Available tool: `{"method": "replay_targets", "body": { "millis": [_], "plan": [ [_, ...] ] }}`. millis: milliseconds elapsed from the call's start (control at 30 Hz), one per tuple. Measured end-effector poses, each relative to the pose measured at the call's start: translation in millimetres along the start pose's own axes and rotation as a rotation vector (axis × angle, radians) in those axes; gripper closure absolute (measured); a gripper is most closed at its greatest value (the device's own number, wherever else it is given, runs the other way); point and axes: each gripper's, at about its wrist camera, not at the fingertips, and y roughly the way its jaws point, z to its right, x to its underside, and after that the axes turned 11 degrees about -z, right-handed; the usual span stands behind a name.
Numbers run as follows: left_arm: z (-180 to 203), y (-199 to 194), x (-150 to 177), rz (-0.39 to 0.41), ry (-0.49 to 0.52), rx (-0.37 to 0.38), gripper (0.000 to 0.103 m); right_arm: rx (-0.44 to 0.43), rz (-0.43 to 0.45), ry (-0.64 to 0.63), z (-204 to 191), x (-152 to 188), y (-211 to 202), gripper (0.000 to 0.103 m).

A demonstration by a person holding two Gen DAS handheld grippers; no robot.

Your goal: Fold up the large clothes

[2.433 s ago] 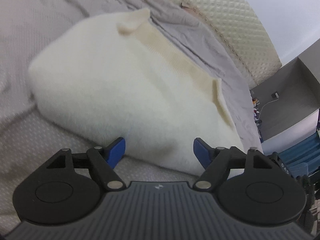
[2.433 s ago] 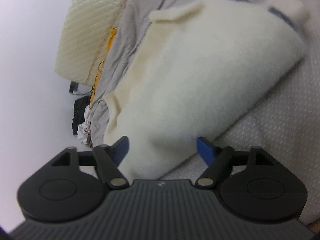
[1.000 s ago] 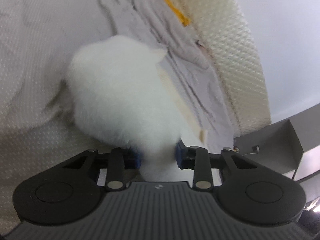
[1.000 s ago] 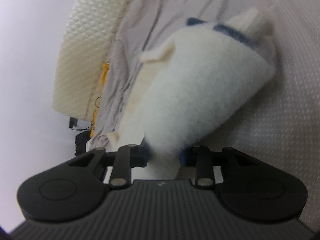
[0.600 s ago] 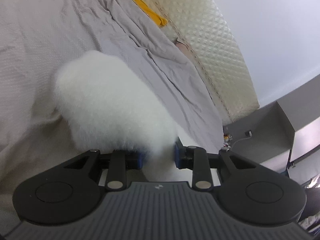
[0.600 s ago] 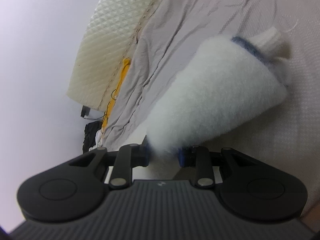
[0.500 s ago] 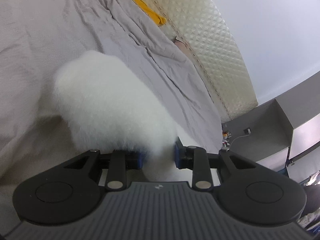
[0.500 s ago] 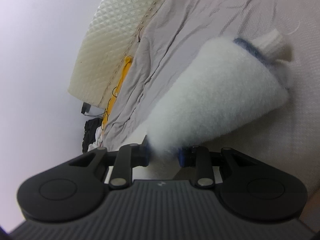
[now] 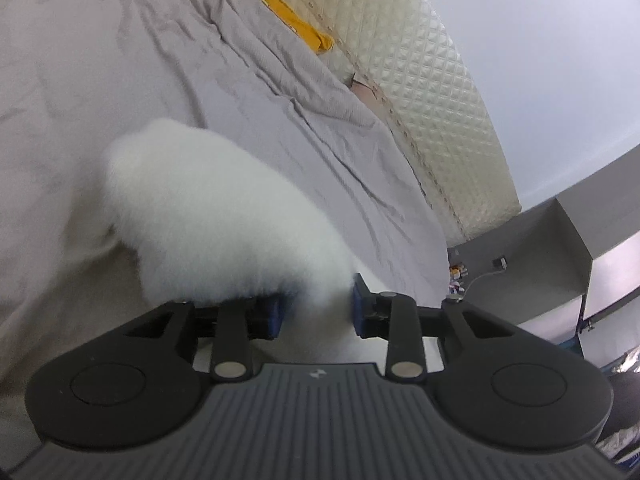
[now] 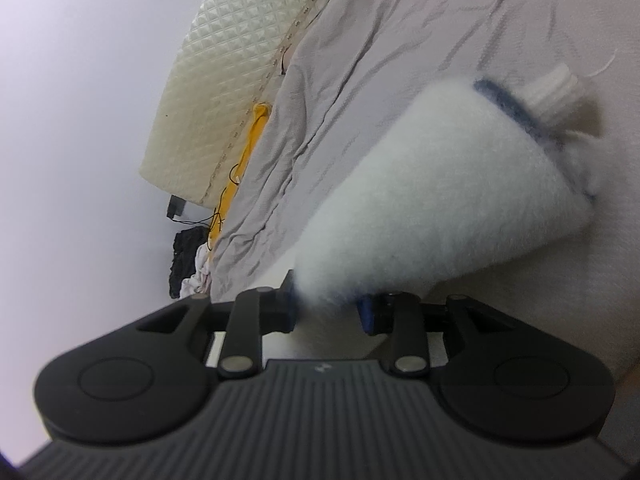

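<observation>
A fluffy white sweater hangs bunched from my left gripper, its near edge squeezed between the blue pads while the jaws are opening slightly. In the right wrist view the same sweater runs up and to the right from my right gripper. Its pads also pinch the fleece, and those jaws are opening slightly too. A blue trim and a ribbed cream cuff stick out at the far end. The lifted bundle hides the cloth under it.
A wrinkled grey bed sheet lies below. A yellow garment lies along a cream quilted mattress that leans at the wall. A grey cabinet stands at the right. Dark and white clothes are piled beyond the bed's end.
Both grippers, open around the flat sweater at first, closed on its near edge and lifted it. In the last half second the bundle has stayed about where it was.
</observation>
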Motion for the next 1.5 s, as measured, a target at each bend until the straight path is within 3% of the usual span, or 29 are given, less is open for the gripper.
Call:
{"method": "replay_targets", "body": {
  "millis": [400, 633, 967, 1167, 1300, 1500],
  "plan": [
    [20, 78, -71, 0.034, 0.049, -0.050, 0.063, 0.029, -0.034, 0.058, -5, -58, 52, 0.061],
    [-2, 118, -91, 0.068, 0.124, -0.086, 0.062, 0.015, -0.031, 0.012, 12, -84, 88, 0.043],
    [-33, 163, -116, 0.053, 0.160, -0.149, 0.062, 0.035, 0.004, -0.076, 28, -109, 131, 0.045],
    [-34, 165, -117, 0.041, 0.185, -0.164, 0.062, 0.066, 0.011, -0.131, 22, -108, 137, 0.045],
    [-21, 157, -105, 0.030, 0.256, -0.185, 0.062, 0.077, 0.012, -0.170, 18, -102, 129, 0.045],
    [-1, 145, -74, 0.029, 0.350, -0.219, 0.056, 0.189, 0.030, -0.319, -1, -80, 125, 0.044]
  ]
}}
